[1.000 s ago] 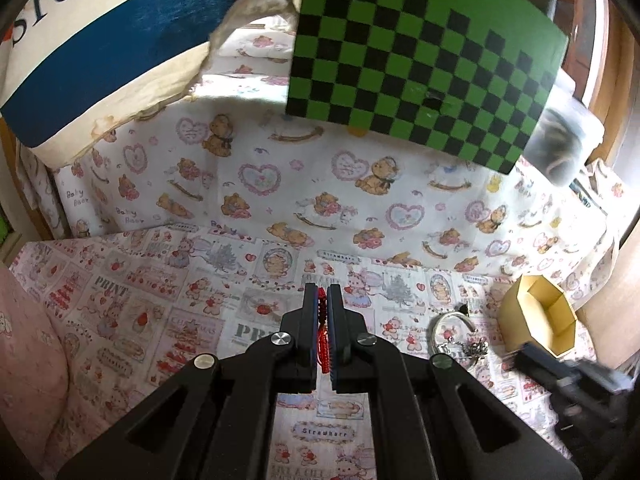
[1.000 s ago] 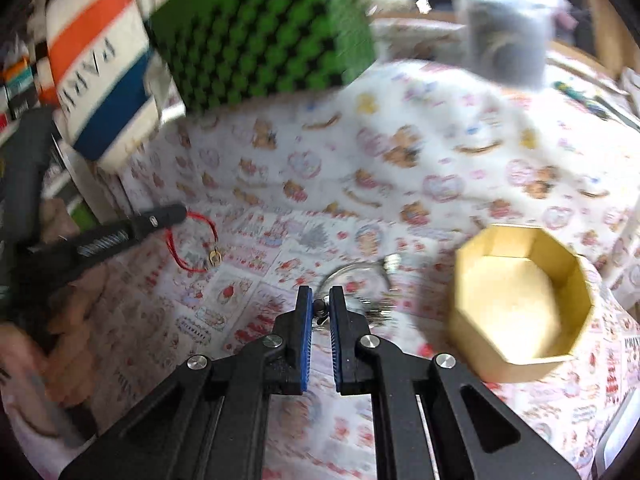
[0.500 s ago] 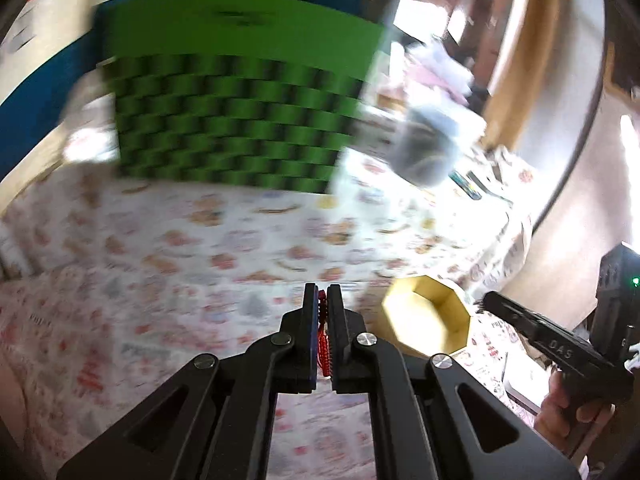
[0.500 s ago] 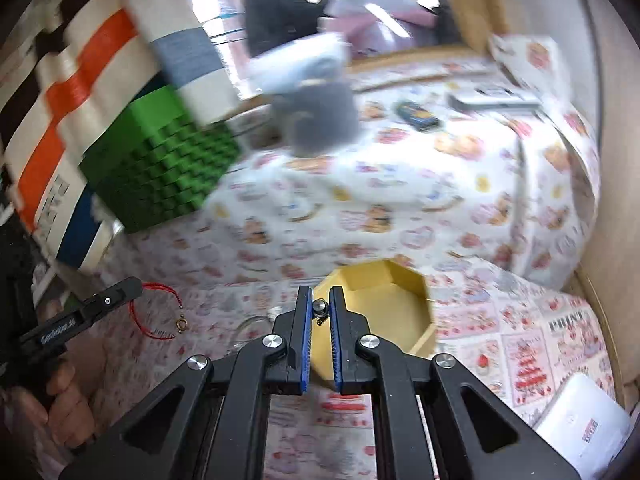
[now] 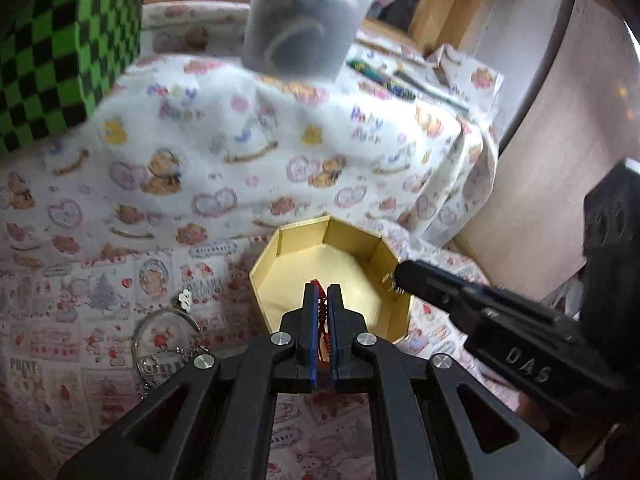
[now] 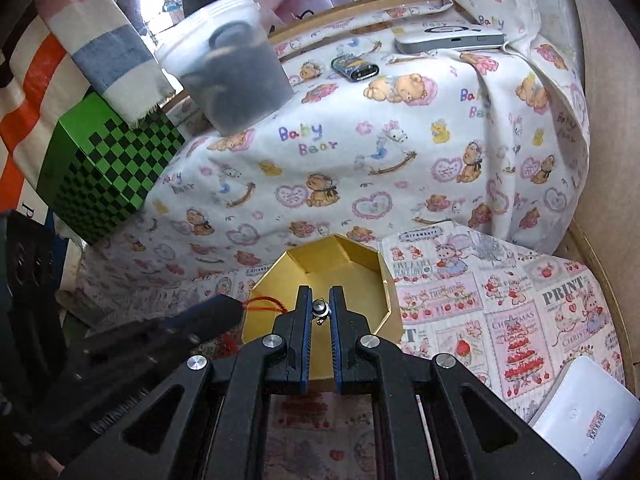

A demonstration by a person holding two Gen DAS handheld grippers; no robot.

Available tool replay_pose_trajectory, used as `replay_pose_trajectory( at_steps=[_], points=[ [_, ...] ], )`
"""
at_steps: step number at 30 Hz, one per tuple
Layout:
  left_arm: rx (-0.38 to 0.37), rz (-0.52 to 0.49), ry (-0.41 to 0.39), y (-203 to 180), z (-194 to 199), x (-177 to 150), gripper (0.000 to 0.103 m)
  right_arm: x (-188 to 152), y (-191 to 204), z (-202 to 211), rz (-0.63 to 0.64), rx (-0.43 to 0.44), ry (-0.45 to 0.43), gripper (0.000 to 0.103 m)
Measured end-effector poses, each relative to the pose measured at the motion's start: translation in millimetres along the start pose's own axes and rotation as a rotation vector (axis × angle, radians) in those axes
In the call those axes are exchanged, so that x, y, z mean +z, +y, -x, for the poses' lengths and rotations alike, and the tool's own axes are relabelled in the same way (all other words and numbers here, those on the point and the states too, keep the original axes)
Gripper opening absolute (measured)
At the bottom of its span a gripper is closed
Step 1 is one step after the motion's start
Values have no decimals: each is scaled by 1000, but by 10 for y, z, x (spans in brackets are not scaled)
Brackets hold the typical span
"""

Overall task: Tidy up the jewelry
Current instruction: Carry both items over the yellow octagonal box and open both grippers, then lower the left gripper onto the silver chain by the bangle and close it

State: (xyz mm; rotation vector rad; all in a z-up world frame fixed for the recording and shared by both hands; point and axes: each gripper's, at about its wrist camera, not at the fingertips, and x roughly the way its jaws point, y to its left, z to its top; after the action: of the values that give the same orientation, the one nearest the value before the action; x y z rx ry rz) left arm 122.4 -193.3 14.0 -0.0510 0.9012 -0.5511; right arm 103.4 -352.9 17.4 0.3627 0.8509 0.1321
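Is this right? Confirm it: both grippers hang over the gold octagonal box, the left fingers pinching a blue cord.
Not quite. The left gripper holds a red cord, not a blue one; the left wrist view shows it between the fingers. Both grippers do hang over the gold octagonal box.

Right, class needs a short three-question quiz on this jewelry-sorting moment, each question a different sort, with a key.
1. True or false: the left gripper is shut on a red cord bracelet.
2. Multiple choice: what is the right gripper pinching? A) a small silver metal piece B) a green pen C) a white card
3. Short answer: which container do both grippers' tips hang over?

Key
1. True; the red cord shows between the closed pads.
2. A; the small silver metal piece sits between its pads.
3. The gold octagonal box, open on the printed cloth. A silver bangle lies on the cloth beside it.
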Motion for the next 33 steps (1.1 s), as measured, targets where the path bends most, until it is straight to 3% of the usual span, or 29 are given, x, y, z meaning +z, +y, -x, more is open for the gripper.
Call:
replay_pose_trajectory(
  at_steps=[3,5,10,11,13,14,16,21,24,28,33],
  points=[
    [63,5,7,50,-45,-78,5,-16,11,-46,4,-4,12,9],
    [53,21,7,94,-37,-97,8,-19,6,-70,0,-9,19,9],
    [119,15,-66,202,203,-168,27,-26,16,-110,-7,-28,25,11],
    [141,6,-90,224,276,-193,32,-26,24,-104,-3,-28,21,13],
    [173,-4,-130,275,408,-231,42,-32,49,-78,5,-33,2,36],
    [188,-3,-147,314,473,-250,45,-32,61,-61,10,-33,-9,40],
    [222,4,-180,392,592,-273,48,-30,78,-38,17,-33,-19,41],
    [257,48,-271,660,939,-380,68,-33,107,-9,21,-9,-38,42],
    [283,62,-320,774,1079,-439,77,-52,176,0,52,-25,-59,49],
    [311,96,-341,948,1163,-514,82,-89,255,-7,76,-24,-75,57],
    [352,115,-324,1075,1108,-564,82,-135,339,-13,100,-33,-90,59]
  ],
)
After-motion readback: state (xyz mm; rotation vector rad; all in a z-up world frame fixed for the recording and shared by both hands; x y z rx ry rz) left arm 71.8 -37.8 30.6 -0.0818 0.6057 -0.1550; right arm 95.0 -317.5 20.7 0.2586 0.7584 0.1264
